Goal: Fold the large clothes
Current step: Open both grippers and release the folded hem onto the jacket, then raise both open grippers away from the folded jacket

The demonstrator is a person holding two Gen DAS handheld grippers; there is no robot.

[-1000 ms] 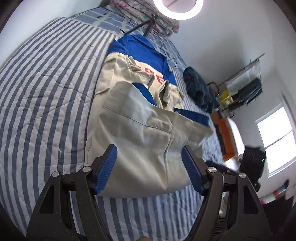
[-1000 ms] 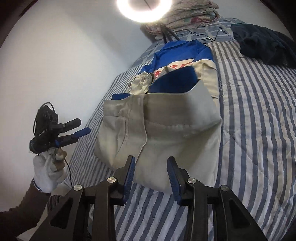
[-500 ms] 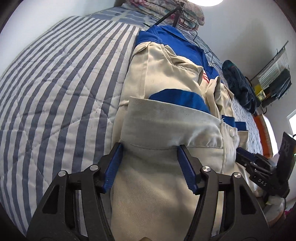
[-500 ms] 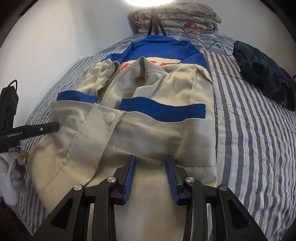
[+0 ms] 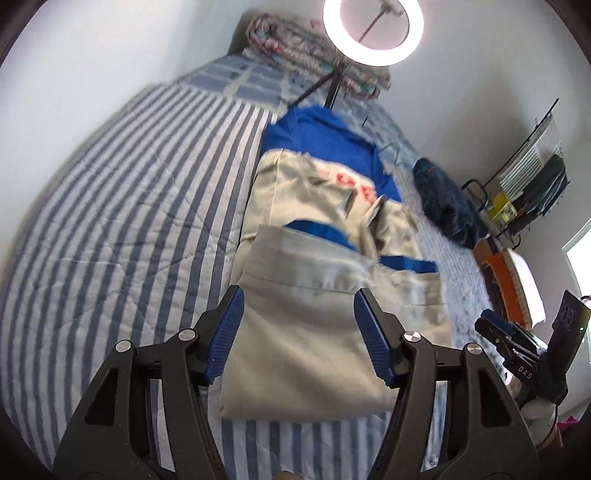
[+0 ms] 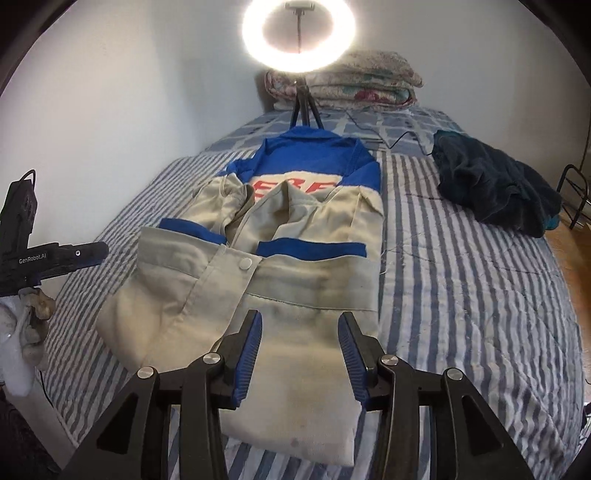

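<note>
Beige-and-blue jacket (image 6: pixel 295 258) lies partly folded on the striped bedspread (image 6: pixel 461 295); neither gripper holds it.

In the right wrist view we see the right gripper (image 6: pixel 300 354) at lower centre above the jacket's near hem, its jaws opening, with cloth visible behind the gap but not pinched by the pads. In the left wrist view we see the left gripper (image 5: pixel 299 336) at lower centre, jaws spread wide and released, above the same beige panel. The jacket occupies the frame centre, blue collar end toward the ring light (image 6: pixel 299 33) at top. A dark garment (image 6: pixel 495 192) lies apart at upper right. A gloved hand (image 6: pixel 22 332) carries the left gripper at the left edge.
</note>
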